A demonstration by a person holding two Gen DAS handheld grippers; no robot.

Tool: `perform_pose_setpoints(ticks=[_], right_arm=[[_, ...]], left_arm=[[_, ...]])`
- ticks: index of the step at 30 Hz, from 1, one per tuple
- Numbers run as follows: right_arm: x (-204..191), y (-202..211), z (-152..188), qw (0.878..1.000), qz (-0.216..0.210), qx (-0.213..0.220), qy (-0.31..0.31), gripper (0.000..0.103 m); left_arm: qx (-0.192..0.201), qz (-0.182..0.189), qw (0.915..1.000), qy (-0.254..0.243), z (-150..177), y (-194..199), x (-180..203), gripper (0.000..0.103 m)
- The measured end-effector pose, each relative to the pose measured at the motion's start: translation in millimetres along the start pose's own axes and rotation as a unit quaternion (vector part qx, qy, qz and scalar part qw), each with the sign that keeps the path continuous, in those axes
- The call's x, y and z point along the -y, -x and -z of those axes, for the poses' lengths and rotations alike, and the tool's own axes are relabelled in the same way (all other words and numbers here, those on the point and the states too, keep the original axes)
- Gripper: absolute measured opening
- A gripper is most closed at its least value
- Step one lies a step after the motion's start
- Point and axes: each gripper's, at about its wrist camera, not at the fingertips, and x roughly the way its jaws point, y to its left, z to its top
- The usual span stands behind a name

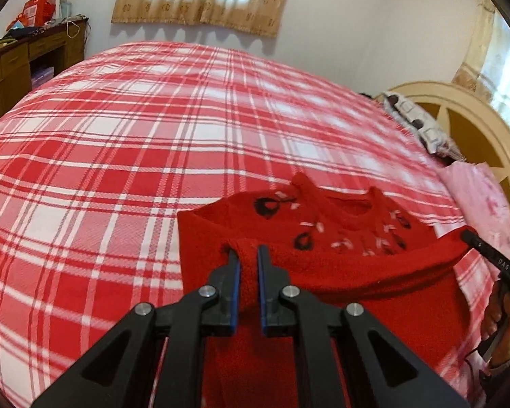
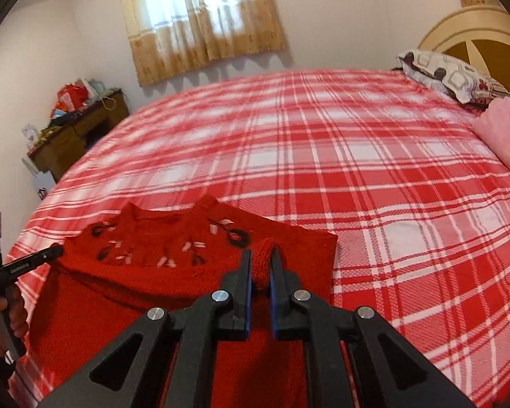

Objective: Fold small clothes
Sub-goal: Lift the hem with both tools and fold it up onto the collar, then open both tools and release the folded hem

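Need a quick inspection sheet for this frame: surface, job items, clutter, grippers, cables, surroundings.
Surface: bed with red and white plaid sheet, mostly bare.
Job's things: red knit sweater with embroidered flowers, near edge lifted and folded over toward the neckline.
Clutter: pink cloth and patterned pillow at the headboard end.
Grippers: left hand-held gripper shut on a sweater corner; right hand-held gripper shut on the other corner.
Cables: nothing seen.
Surroundings: curtained window, wooden desk piled with bags and boxes, cream headboard.
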Motion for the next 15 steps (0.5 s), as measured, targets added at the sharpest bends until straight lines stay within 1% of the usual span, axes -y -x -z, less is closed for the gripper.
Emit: perform_pose_setpoints(ticks=[2, 3, 4, 5, 6, 7, 8, 9, 10, 11, 12, 13, 14, 15], right_arm=[[1.6, -13.6, -1.3, 1.000, 0.002, -0.024, 0.000, 0.008], [1.6, -13.0, -0.7, 1.000, 0.008, -0.022, -0.001, 0.012], [-0.8, -8.1, 1.2, 1.000, 0.013, -0.017, 0.002, 0.017], [-5.1, -3.0, 4.0, 1.000, 0.007, -0.017, 0.011, 0.037], [-9.3, 0.6, 6.7, 1.000, -0.002, -0.017, 0.019, 0.057], [-16.7, 5.9, 11.7, 0.999, -0.019, -0.018, 0.033, 0.062], [-28.8, 9.7, 19.0, 0.997, -0.042, -0.029, 0.053, 0.062], [-36.2, 9.4, 23.0, 0.995, -0.056, -0.042, 0.066, 0.062], [-47.2, 6.5, 28.9, 0.992, -0.072, -0.065, 0.084, 0.062], [-61.3, -0.6, 35.7, 0.986, -0.082, -0.094, 0.111, 0.062], [-73.8, -8.0, 41.4, 0.980, -0.082, -0.116, 0.139, 0.062], [-85.3, -16.2, 45.2, 0.975, -0.072, -0.131, 0.165, 0.062], [-97.0, -29.5, 45.8, 0.970, -0.053, -0.146, 0.189, 0.062], [-100.7, -35.5, 43.0, 0.969, -0.045, -0.144, 0.194, 0.062]], left_arm=[[-0.005, -0.010, 0.9999, -0.007, -1.5, -10.3, -0.5, 0.009], [-0.010, -0.007, 0.9999, -0.010, -1.7, -15.6, -0.5, 0.009], [-0.010, -0.009, 0.9998, -0.012, -1.7, -18.0, -1.3, 0.013], [-0.004, -0.018, 0.9998, -0.011, -0.2, -16.6, -1.9, 0.017], [0.003, -0.020, 0.9997, -0.013, 2.5, -10.8, -1.0, 0.017], [0.006, -0.016, 0.9997, -0.016, 3.8, -6.8, -1.2, 0.022], [0.018, -0.020, 0.9993, -0.025, 7.4, 3.9, 0.4, 0.028], [0.039, -0.032, 0.9980, -0.038, 12.5, 17.2, 2.5, 0.045], [0.050, -0.039, 0.9969, -0.046, 14.5, 23.1, 3.2, 0.063], [0.065, -0.047, 0.9950, -0.059, 20.8, 34.6, 5.6, 0.069], [0.073, -0.046, 0.9940, -0.067, 26.0, 42.0, 7.1, 0.071], [0.073, -0.041, 0.9937, -0.074, 28.5, 43.9, 8.7, 0.072], [0.063, -0.039, 0.9935, -0.087, 32.6, 43.4, 12.5, 0.073], [0.053, -0.041, 0.9933, -0.094, 33.9, 39.4, 15.4, 0.076]])
